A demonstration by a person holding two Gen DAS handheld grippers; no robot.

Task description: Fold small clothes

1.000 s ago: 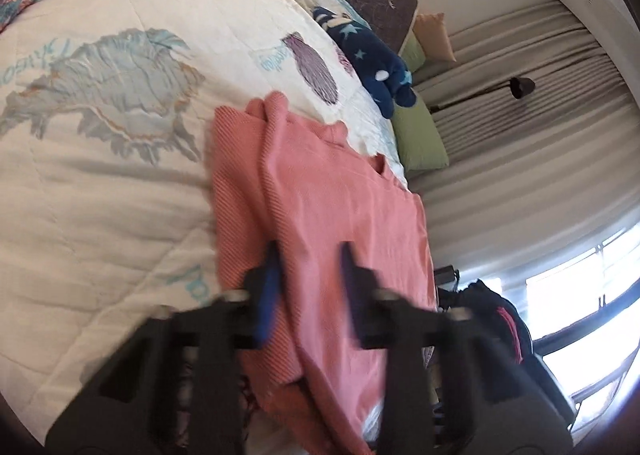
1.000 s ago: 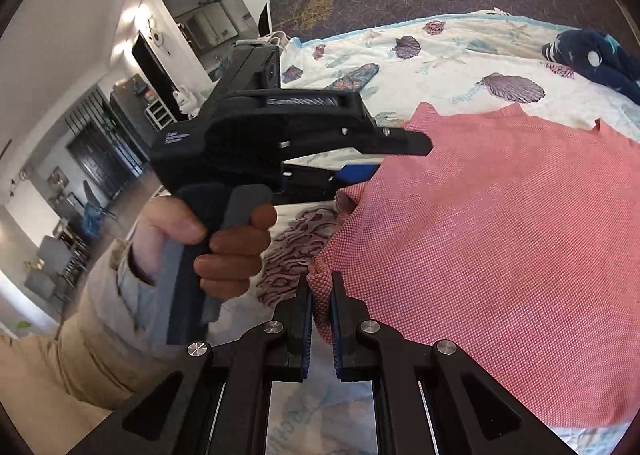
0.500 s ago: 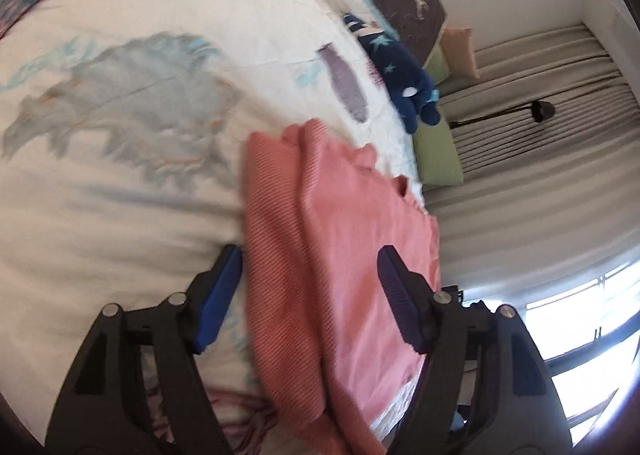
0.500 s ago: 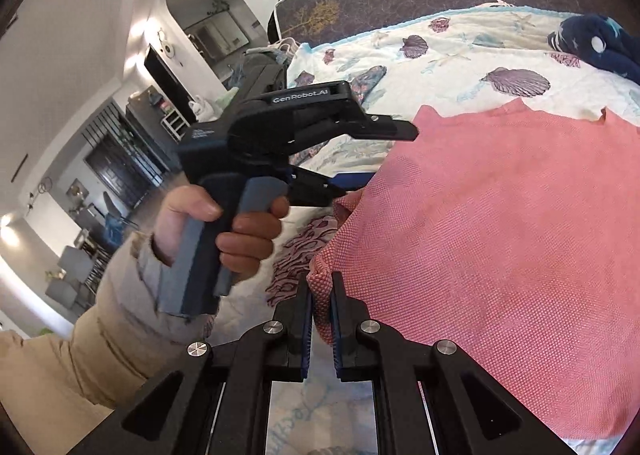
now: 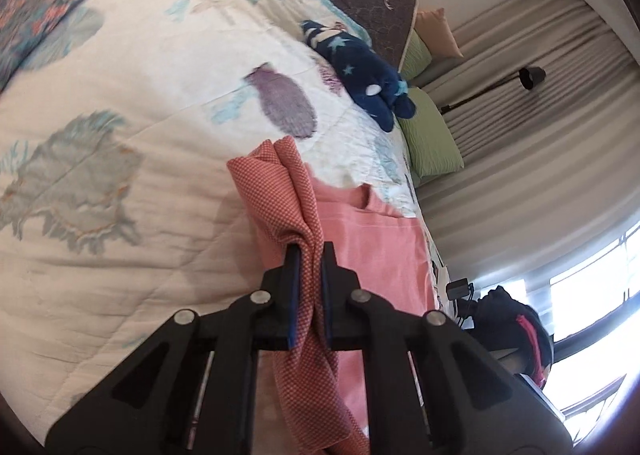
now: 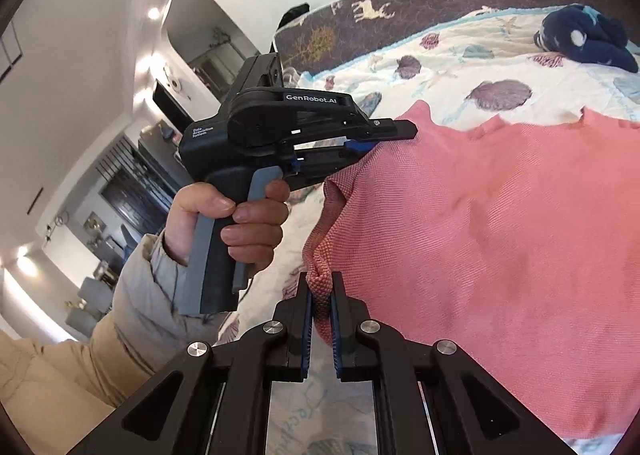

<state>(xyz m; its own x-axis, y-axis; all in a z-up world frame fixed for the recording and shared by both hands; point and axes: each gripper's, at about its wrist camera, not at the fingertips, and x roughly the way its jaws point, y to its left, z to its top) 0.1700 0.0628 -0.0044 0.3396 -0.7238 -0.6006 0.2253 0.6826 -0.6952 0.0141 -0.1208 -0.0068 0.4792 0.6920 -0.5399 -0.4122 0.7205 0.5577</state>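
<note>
1. My left gripper (image 5: 307,251) is clenched on a bunched fold of the pink knit top (image 5: 360,239), with the cloth pinched between the two blue pads and hanging in a twisted strip below them.
2. My right gripper (image 6: 320,287) is also clamped on the pink knit top (image 6: 500,223), gripping a gathered corner at its near edge.
3. From the right wrist view, my left gripper (image 6: 384,135) reaches in from the left and bites the garment's left edge, beyond the corner my right one holds; my left hand (image 6: 236,223) is wrapped round its grey handle.
4. The top lies spread over the shell-print quilt (image 5: 120,103), its left side lifted off the quilt between my two grips.
5. A navy star-print plush toy (image 5: 360,75) lies on the quilt beyond the top, well apart from it, near a green pillow (image 5: 430,135).
</note>
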